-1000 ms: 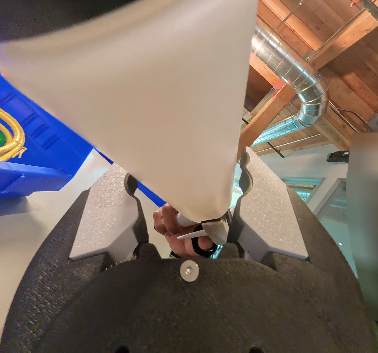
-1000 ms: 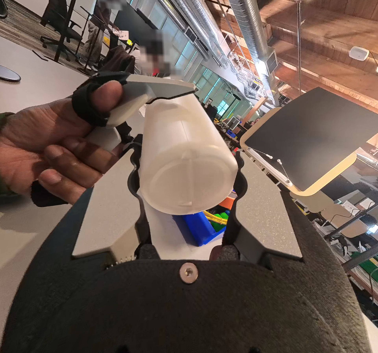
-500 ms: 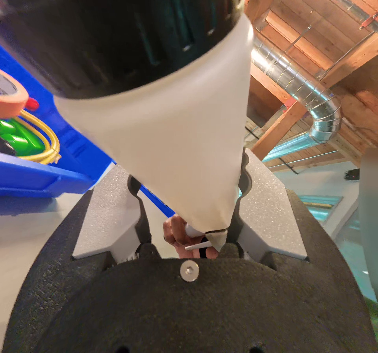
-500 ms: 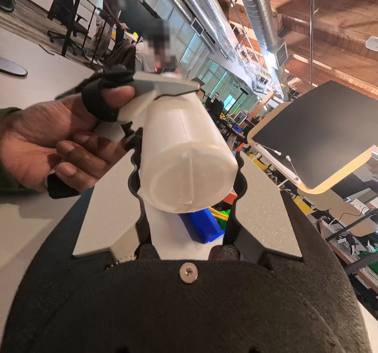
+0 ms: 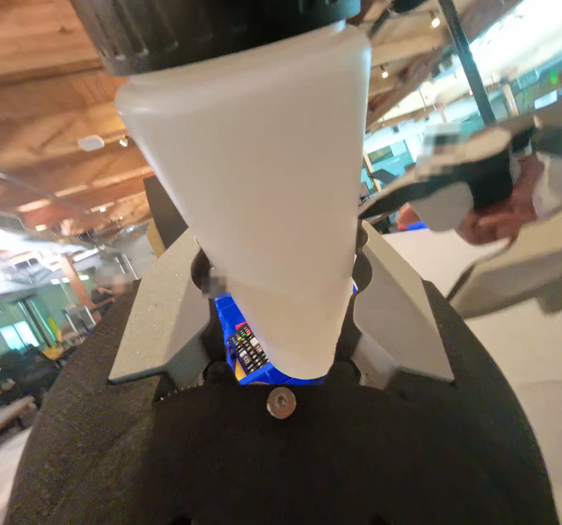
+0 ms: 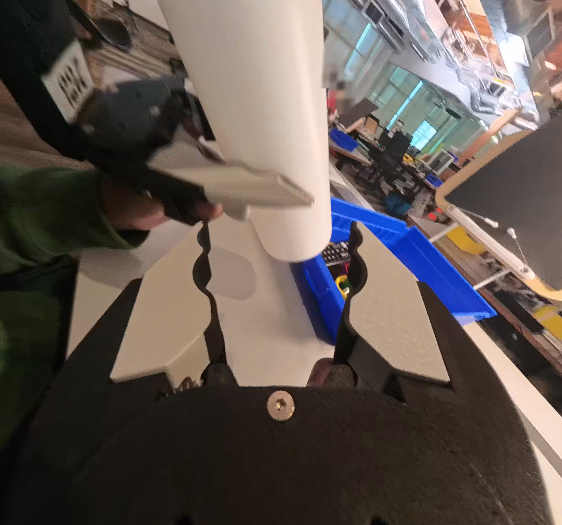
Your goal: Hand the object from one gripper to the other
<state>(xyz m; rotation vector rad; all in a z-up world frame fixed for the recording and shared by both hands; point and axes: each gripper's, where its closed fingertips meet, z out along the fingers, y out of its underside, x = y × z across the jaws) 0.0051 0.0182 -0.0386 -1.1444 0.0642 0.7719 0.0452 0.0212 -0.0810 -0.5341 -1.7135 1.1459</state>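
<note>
Stretching across the lower half of both views, the white table [image 6: 267,343] is carrying a blue bin [image 6: 404,255] along its far edge, with a black remote control [image 5: 248,350] lying inside it. Above the table, a white plastic bottle [image 5: 258,175] with a black ribbed cap [image 5: 213,8] is standing upright in the air, its base pointing down toward the bin. Gripping that bottle low on its body, the left gripper [image 5: 279,270] is pressing both grey fingers [image 5: 164,306] against its sides. Off to one side, the right gripper [image 6: 279,267] is sitting with its jaws spread wide, holding nothing, the bottle's base hanging just beyond its fingertips [image 6: 392,306]. A green sleeve [image 6: 45,215] is showing behind the left gripper's handle.
</note>
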